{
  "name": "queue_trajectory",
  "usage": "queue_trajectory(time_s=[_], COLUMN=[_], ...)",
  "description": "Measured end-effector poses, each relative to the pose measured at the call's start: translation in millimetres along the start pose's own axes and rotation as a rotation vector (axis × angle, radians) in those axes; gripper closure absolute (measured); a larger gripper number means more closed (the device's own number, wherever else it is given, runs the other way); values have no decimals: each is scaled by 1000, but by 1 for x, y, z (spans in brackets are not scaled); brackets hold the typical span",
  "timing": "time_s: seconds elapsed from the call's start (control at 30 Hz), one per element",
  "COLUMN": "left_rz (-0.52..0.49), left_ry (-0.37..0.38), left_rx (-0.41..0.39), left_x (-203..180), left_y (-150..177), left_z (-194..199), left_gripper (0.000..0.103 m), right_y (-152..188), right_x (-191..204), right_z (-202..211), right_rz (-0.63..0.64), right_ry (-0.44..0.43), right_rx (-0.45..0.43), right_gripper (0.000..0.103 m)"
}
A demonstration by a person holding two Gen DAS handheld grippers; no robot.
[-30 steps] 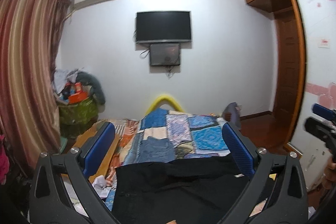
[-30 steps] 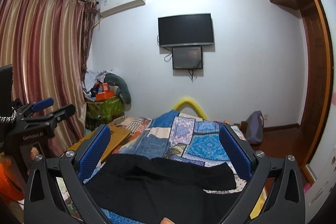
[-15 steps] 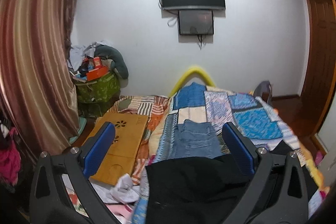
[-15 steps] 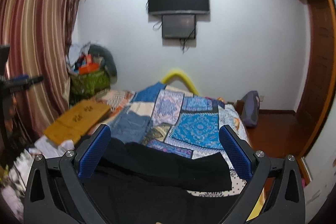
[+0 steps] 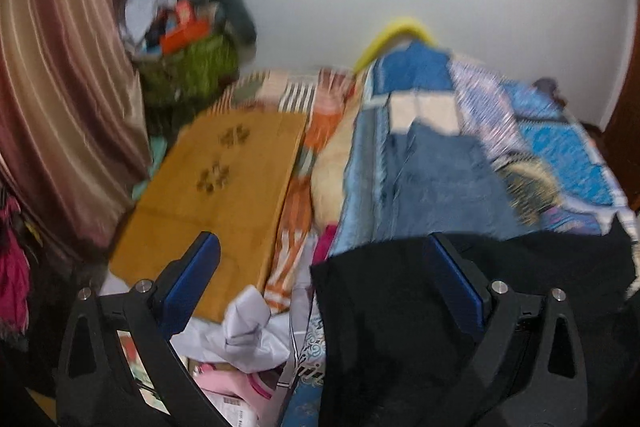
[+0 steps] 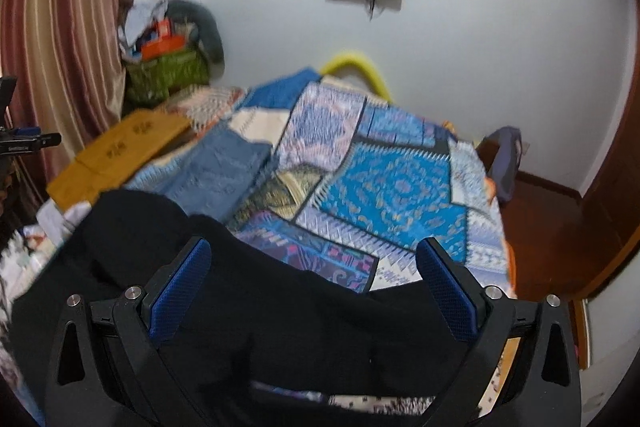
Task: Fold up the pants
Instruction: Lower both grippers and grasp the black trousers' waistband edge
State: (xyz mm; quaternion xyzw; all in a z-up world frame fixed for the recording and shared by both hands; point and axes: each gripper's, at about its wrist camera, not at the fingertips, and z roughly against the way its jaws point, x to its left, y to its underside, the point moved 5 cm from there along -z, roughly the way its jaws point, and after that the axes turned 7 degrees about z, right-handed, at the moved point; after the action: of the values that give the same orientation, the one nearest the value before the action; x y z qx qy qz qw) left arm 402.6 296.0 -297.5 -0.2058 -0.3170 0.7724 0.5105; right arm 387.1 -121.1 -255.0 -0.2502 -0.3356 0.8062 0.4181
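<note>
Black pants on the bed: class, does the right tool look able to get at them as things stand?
Probably yes. The right tool is open, and the pants lie spread on the quilt right under and between its fingers, with nothing on top of them. Whether it touches the cloth, I cannot tell.

The pants (image 6: 280, 315) are matt black cloth. The quilt (image 6: 392, 187) is printed patchwork fabric; the board (image 5: 224, 195) smooth wood. Each tool (image 6: 312, 291) (lower frame) has textured blue pads (image 6: 180, 287), black plastic frames, shiny metal bolts.
</note>
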Motion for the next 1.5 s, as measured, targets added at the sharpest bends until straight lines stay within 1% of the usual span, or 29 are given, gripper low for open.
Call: queue_trajectory(time_s=[0.1, 0.17, 0.23, 0.27, 0.4, 0.43, 0.47, 0.53, 0.6, 0.67, 0.73, 0.77, 0.83, 0.87, 0.93, 1.0, 1.03, 1.1, 1.13, 1.2, 1.23, 1.3, 1.37, 1.4, 1.43, 1.47, 1.5], left_rz=[4, 7, 11, 12, 18, 21, 23, 50, 72, 66, 52, 46, 33, 27, 9, -9, -20, -28, -30, -29, -28, -31, -41, -48, -53, -66, -75], left_ry=[-4, 2, 13, 18, 32, 43, 60, 106, 136, 141, 140, 138, 133, 133, 128, 116, 111, 105, 104, 97, 95, 83, 69, 61, 57, 48, 41], left_rx=[78, 124, 162, 181, 237, 257, 281, 298, 305, 307, 309, 307, 299, 296, 284, 276, 268, 260, 257, 256, 257, 255, 251, 248, 245, 240, 235], left_x=[1, 0, -2, -3, -9, -11, -13, -13, -14, -15, -16, -16, -18, -19, -22, -24, -26, -26, -26, -26, -26, -26, -27, -27, -28, -29, -31], left_y=[16, 24, 31, 35, 50, 55, 61, 68, 72, 75, 77, 78, 78, 77, 76, 74, 73, 72, 71, 70, 71, 72, 73, 73, 74, 73, 73], left_z=[-50, -76, -96, -109, -138, -144, -149, -149, -144, -140, -135, -132, -123, -120, -113, -108, -106, -103, -103, -105, -106, -109, -111, -111, -111, -110, -109], left_gripper=[0, 0, 0, 0, 2, 8, 10, 15, 20, 26, 36, 38, 48, 50, 57, 63, 66, 70, 71, 71, 71, 71, 71, 71, 71, 71, 72], right_y=[6, 9, 12, 12, 17, 20, 24, 33, 39, 45, 48, 50, 53, 54, 53, 52, 47, 45, 44, 47, 51, 59, 77, 87, 96, 105, 112], right_x=[-4, -8, -12, -13, -10, -7, -2, 10, 23, 33, 39, 40, 45, 45, 45, 34, 24, 1, -12, -42, -61, -93, -122, -132, -138, -143, -146], right_z=[-34, -57, -80, -91, -129, -136, -141, -142, -136, -128, -121, -118, -112, -110, -106, -97, -101, -95, -92, -92, -95, -106, -124, -135, -142, -150, -155], right_rz=[28, 39, 22, 11, -42, -50, -49, -23, 21, 69, 108, 120, 137, 148, 171, 150, 138, 93, 65, 23, 4, -37, -94, -120, -142, -169, -191], right_ry=[-21, -25, -27, -38, -133, -170, -202, -242, -268, -283, -288, -292, -308, -312, -289, -256, -237, -184, -151, -76, -20, 49, 98, 110, 111, 102, 90], right_rx=[56, 91, 125, 143, 227, 253, 276, 303, 304, 301, 296, 299, 306, 306, 299, 280, 273, 252, 244, 237, 242, 260, 310, 344, 372, 398, 398], right_gripper=[5, 11, 13, 15, 25, 31, 36, 37, 37, 38, 38, 38, 38, 39, 39, 40, 40, 39, 35, 34, 34, 34, 34, 34, 37, 43, 46])
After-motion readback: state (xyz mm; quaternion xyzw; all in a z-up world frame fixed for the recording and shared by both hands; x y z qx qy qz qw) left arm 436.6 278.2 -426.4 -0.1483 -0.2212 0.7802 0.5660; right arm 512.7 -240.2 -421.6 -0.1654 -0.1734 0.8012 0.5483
